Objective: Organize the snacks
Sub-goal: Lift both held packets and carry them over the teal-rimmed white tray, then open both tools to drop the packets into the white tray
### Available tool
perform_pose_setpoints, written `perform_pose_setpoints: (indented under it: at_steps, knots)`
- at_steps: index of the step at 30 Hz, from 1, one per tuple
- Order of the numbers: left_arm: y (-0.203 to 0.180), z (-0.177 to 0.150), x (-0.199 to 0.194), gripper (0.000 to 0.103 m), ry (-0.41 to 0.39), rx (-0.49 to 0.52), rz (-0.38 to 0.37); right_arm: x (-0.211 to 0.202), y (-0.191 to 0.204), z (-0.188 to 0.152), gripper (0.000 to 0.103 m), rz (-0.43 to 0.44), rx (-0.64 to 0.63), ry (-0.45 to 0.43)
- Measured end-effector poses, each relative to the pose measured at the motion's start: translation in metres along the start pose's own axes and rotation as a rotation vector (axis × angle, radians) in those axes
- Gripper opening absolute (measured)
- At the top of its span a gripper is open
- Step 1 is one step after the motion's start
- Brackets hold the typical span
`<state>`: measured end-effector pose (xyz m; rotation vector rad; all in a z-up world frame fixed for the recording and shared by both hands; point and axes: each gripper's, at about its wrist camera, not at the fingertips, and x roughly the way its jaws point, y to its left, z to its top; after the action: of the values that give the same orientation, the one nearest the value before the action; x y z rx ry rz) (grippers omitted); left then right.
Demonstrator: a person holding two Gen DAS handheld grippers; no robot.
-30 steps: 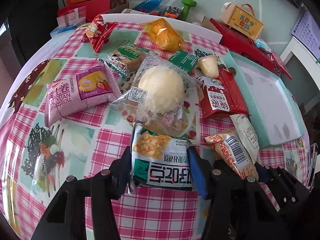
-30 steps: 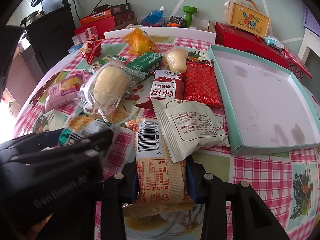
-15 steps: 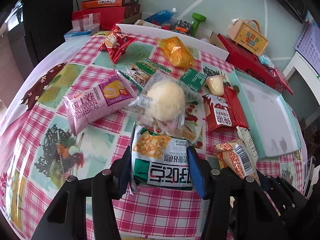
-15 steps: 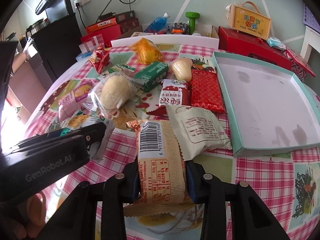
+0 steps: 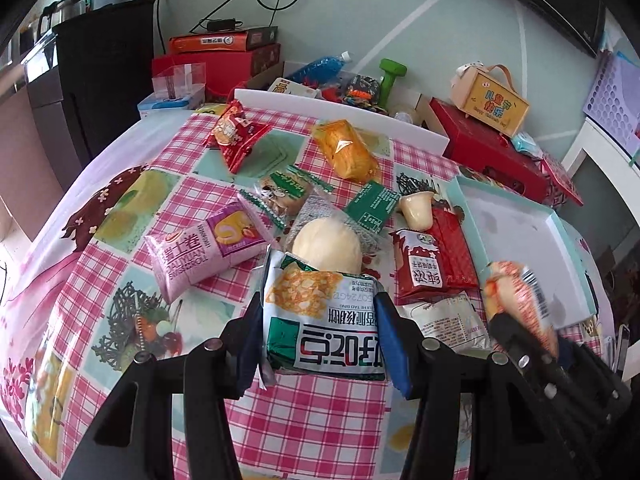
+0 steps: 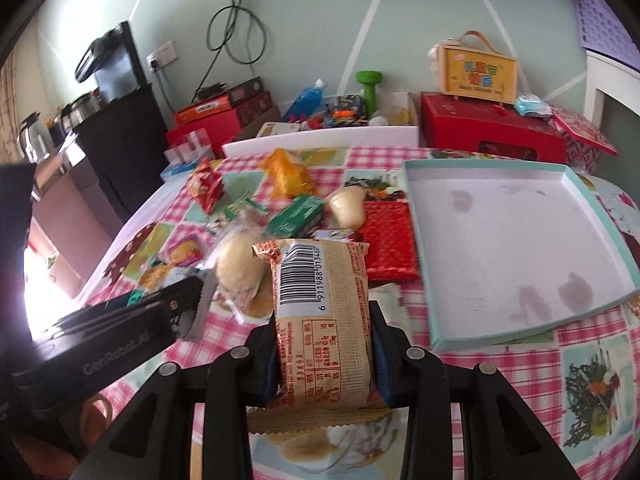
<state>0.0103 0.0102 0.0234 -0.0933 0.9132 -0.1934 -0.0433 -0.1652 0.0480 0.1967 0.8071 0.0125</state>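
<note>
My left gripper (image 5: 320,332) is shut on a green and white snack pack (image 5: 322,320) and holds it above the checked tablecloth. My right gripper (image 6: 324,344) is shut on a tan snack pack with a barcode (image 6: 320,320), lifted off the table; this pack also shows at the right of the left wrist view (image 5: 520,304). The empty teal-rimmed tray (image 6: 500,236) lies to the right. Loose snacks lie on the table: a pink swiss-roll pack (image 5: 204,252), a wrapped round bun (image 5: 326,246), a red milk pack (image 5: 418,268) and an orange pack (image 5: 344,150).
A white pack (image 5: 448,320) lies between the grippers. A red pack (image 5: 234,134), green packs (image 5: 372,206) and a jelly cup (image 5: 418,208) lie further back. Red boxes (image 6: 492,128), a bottle and a white board (image 6: 320,140) stand behind the table. The left gripper's body (image 6: 100,344) is at lower left.
Both grippers have risen with their packs. The tan pack has come off the white pack. More of the room now shows.
</note>
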Motion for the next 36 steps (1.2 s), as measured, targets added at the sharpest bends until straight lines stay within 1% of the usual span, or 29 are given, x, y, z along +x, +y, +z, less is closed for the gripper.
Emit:
perform_pose_setpoints:
  at_steps: [3, 6, 9, 15, 20, 23, 25, 27, 30, 33, 36]
  knots:
    - [-0.014, 0.003, 0.005, 0.055, 0.006, 0.028, -0.006, -0.001, -0.019, 0.009, 0.039, -0.083, 0.012, -0.047]
    - [-0.033, 0.007, 0.01, 0.055, 0.014, 0.066, -0.023, -0.001, -0.045, 0.016, 0.039, -0.152, 0.061, -0.082]
    - [-0.057, 0.012, 0.015, 0.055, 0.022, 0.114, -0.047, 0.002, -0.073, 0.019, 0.039, -0.239, 0.112, -0.096]
    - [-0.114, 0.028, 0.026, 0.055, 0.011, 0.21, -0.102, -0.001, -0.12, 0.018, 0.039, -0.335, 0.212, -0.109]
    - [-0.158, 0.039, 0.043, 0.055, 0.037, 0.251, -0.177, -0.003, -0.161, 0.017, 0.039, -0.399, 0.272, -0.117]
    - [-0.181, 0.044, 0.056, 0.055, 0.064, 0.258, -0.229, -0.003, -0.18, 0.015, 0.039, -0.41, 0.31, -0.112]
    - [-0.197, 0.047, 0.064, 0.055, 0.063, 0.274, -0.245, 0.0, -0.188, 0.014, 0.039, -0.42, 0.322, -0.101]
    - [-0.212, 0.048, 0.072, 0.055, 0.062, 0.295, -0.25, 0.001, -0.192, 0.013, 0.039, -0.427, 0.324, -0.095]
    - [-0.229, 0.048, 0.084, 0.055, 0.089, 0.311, -0.261, 0.003, -0.192, 0.013, 0.039, -0.421, 0.315, -0.095]
    - [-0.236, 0.044, 0.092, 0.055, 0.113, 0.313, -0.267, 0.007, -0.19, 0.013, 0.039, -0.417, 0.303, -0.093]
    - [-0.239, 0.041, 0.1, 0.055, 0.129, 0.31, -0.256, 0.007, -0.189, 0.014, 0.039, -0.416, 0.3, -0.101]
